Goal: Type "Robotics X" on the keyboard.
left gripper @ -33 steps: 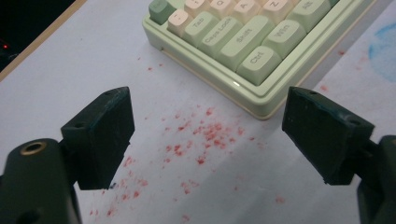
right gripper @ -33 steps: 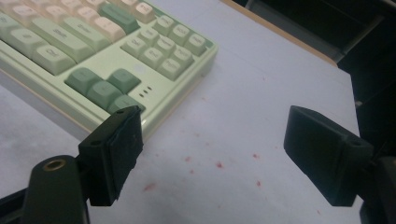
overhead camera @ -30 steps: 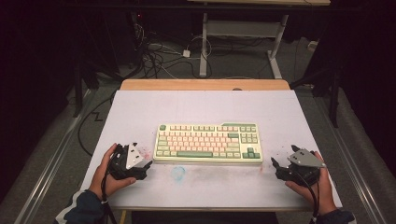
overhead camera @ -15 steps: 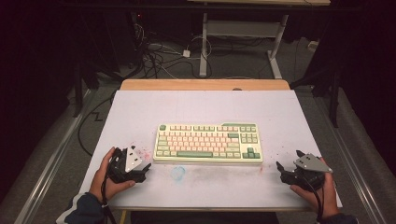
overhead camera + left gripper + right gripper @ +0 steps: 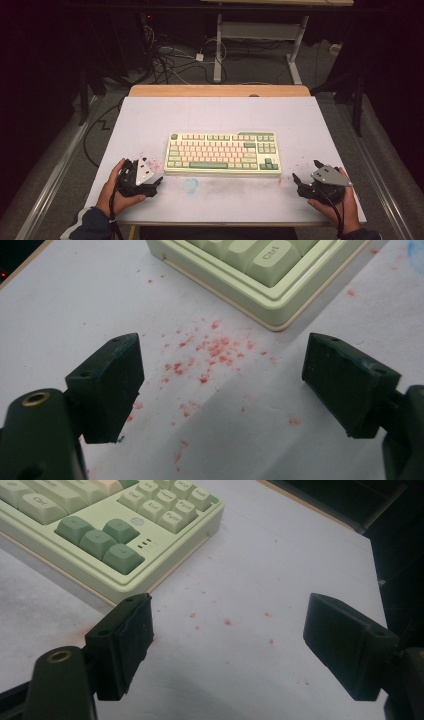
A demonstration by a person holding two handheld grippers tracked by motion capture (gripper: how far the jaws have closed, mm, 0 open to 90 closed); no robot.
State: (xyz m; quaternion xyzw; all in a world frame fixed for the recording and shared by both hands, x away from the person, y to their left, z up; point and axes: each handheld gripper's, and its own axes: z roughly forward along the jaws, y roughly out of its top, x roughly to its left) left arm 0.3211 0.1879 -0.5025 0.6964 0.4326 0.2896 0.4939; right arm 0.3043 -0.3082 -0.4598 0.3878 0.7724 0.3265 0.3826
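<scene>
A pale green keyboard (image 5: pixel 223 151) with cream, pink and dark green keys lies in the middle of the white table (image 5: pixel 220 115). My left gripper (image 5: pixel 156 182) rests low by the keyboard's near left corner (image 5: pixel 280 315), jaws wide open and empty over red specks. My right gripper (image 5: pixel 306 173) sits off the keyboard's near right corner (image 5: pixel 130 585), also open with nothing between its jaws. A hand holds each gripper near the table's front edge.
Red specks (image 5: pixel 210 352) and a faint blue smudge (image 5: pixel 190 185) mark the table surface in front of the keyboard. Cables (image 5: pixel 170 60) and desk legs (image 5: pixel 218 50) stand on the floor beyond the table's wooden far edge (image 5: pixel 220 90).
Both hands have drawn slightly back toward the table's front edge, the right one a bit outward. Jaws stay open. The keyboard has not moved.
</scene>
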